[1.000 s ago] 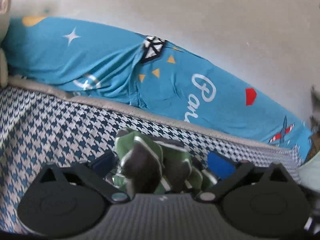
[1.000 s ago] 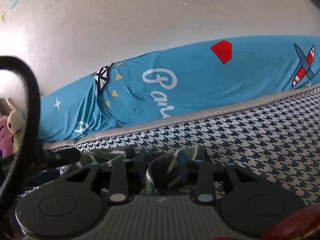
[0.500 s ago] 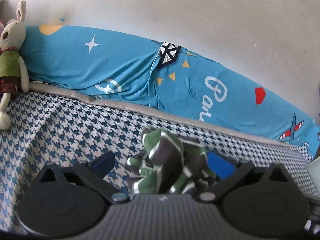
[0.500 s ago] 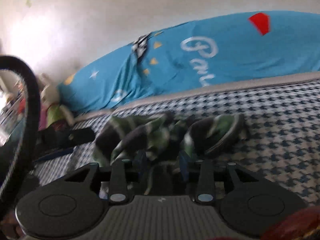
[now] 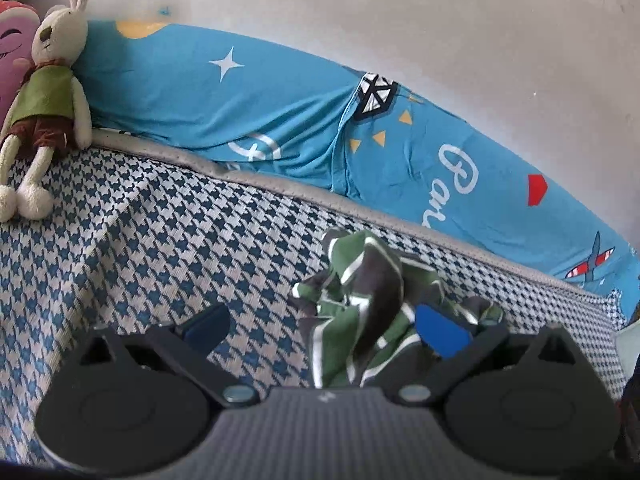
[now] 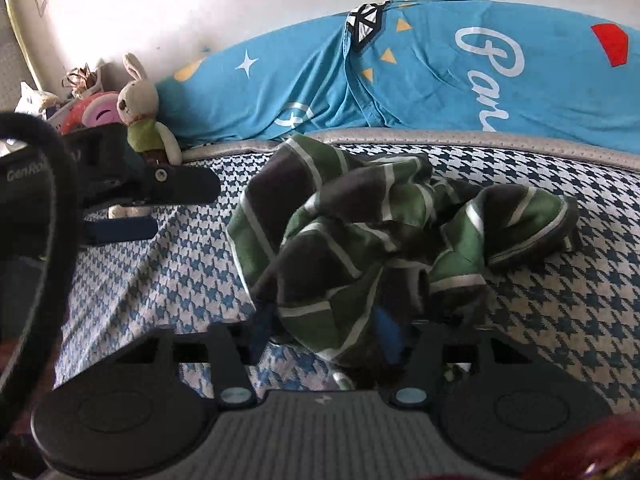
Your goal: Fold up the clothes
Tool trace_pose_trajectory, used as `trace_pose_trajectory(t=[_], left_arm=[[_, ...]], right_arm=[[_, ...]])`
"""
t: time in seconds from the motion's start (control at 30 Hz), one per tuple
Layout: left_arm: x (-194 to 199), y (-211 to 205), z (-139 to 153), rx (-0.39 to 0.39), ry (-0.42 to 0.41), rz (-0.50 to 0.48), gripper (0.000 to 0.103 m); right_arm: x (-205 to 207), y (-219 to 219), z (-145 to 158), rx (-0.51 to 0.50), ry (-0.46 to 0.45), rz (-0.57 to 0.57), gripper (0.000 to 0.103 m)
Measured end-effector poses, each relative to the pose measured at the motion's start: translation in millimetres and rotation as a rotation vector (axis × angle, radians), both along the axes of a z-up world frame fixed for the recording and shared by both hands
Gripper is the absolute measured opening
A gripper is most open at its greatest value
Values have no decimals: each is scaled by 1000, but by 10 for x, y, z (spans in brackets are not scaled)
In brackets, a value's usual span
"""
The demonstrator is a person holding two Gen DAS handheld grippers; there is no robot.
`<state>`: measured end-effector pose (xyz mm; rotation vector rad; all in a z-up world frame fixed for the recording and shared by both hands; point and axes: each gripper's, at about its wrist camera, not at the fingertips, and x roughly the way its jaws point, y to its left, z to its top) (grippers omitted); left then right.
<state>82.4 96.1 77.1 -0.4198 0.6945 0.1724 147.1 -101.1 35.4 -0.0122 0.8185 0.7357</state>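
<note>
A crumpled green, dark grey and white striped garment (image 6: 376,232) lies bunched on the houndstooth bed cover (image 6: 580,292). My right gripper (image 6: 324,328) is at its near edge with cloth between its blue pads; the jaws stand partly apart, so the hold is unclear. My left gripper (image 5: 324,330) is open wide; the same garment (image 5: 360,304) sits against its right pad (image 5: 440,332), not clamped. The left gripper also shows in the right wrist view (image 6: 152,200), to the left of the garment.
A blue printed sheet (image 5: 280,112) is bunched along the white wall at the back. A stuffed rabbit (image 5: 44,92) and a pink plush (image 6: 96,114) sit at the far left. A black cable (image 6: 48,216) loops at the left of the right wrist view.
Both grippers have pulled back and turned left; the rabbit came into view. The garment now lies more spread out in front of the right gripper. The left jaws stay wide open.
</note>
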Motion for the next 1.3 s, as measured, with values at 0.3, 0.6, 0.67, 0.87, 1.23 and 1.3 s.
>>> trace_pose_trajectory(t=[0.3, 0.6, 0.67, 0.87, 1.23, 1.3], left_arm=[[-3, 21, 5, 2, 7, 2, 103], [-10, 96, 33, -9, 1, 28, 103], [-8, 108, 27, -11, 7, 29, 103], [7, 123, 16, -25, 13, 29, 103], [41, -161, -60, -6, 36, -70, 103], [53, -224, -98, 7, 46, -88, 103]], right_arm=[[-83, 90, 60, 98, -22, 20, 11], [-264, 474, 37, 123, -24, 117, 15], [-247, 488, 61, 118, -20, 118, 18], [-233, 244, 174, 96, -18, 22, 36], [-428, -161, 192, 5, -52, -151, 57], [-437, -165, 142, -10, -35, -153, 64]])
